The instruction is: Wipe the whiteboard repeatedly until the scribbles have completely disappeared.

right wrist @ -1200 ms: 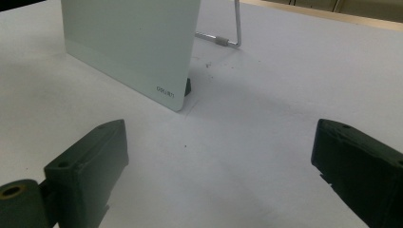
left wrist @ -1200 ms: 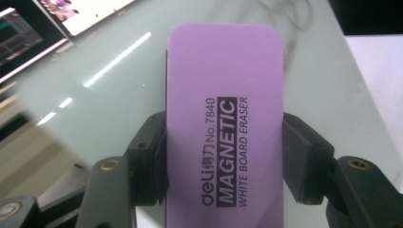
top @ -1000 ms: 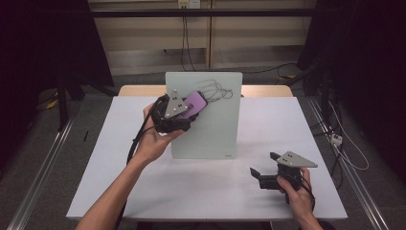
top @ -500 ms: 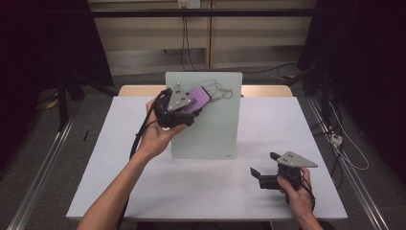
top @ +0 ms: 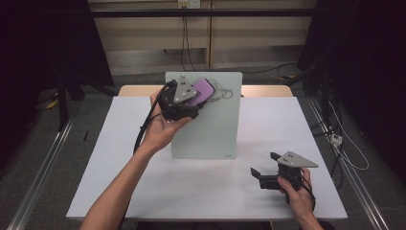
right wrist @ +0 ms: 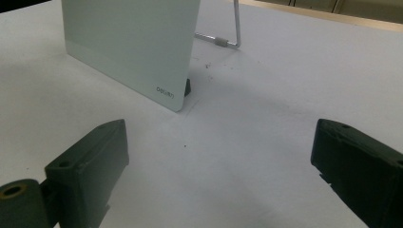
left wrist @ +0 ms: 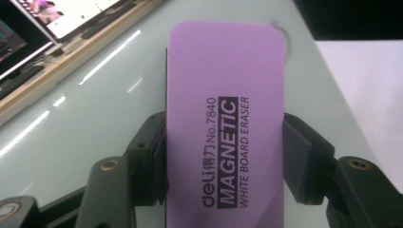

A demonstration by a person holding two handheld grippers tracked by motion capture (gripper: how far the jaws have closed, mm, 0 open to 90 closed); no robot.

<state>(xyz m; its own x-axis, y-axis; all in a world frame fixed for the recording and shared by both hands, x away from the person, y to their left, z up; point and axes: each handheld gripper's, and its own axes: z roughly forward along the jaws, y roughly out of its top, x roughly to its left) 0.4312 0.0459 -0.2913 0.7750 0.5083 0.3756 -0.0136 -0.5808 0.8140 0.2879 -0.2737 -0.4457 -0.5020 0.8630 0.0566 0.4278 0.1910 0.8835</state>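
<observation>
A pale green glass whiteboard (top: pixel 206 129) stands upright on its wire stand at the middle of the white table (top: pixel 119 163). My left gripper (top: pixel 194 100) is up at the board's top left, shut on a purple magnetic whiteboard eraser (top: pixel 202 91) that lies against the glass. In the left gripper view both pads (left wrist: pixel 152 156) press the eraser's (left wrist: pixel 228 118) long sides. Black pen scribbles (top: pixel 222 91) show just right of the eraser. My right gripper (top: pixel 265 168) rests open near the table's front right; in its own view the board's lower corner (right wrist: pixel 138 52) stands ahead, between the wide jaws.
The board's wire stand (right wrist: pixel 228 38) reaches back behind it. The table's far edge is wood (top: pixel 265 90). Cables lie on the floor at the right (top: pixel 340 143), and dark curtains hang on both sides.
The left gripper and the eraser have moved up and to the right across the top of the board. The right gripper has kept still.
</observation>
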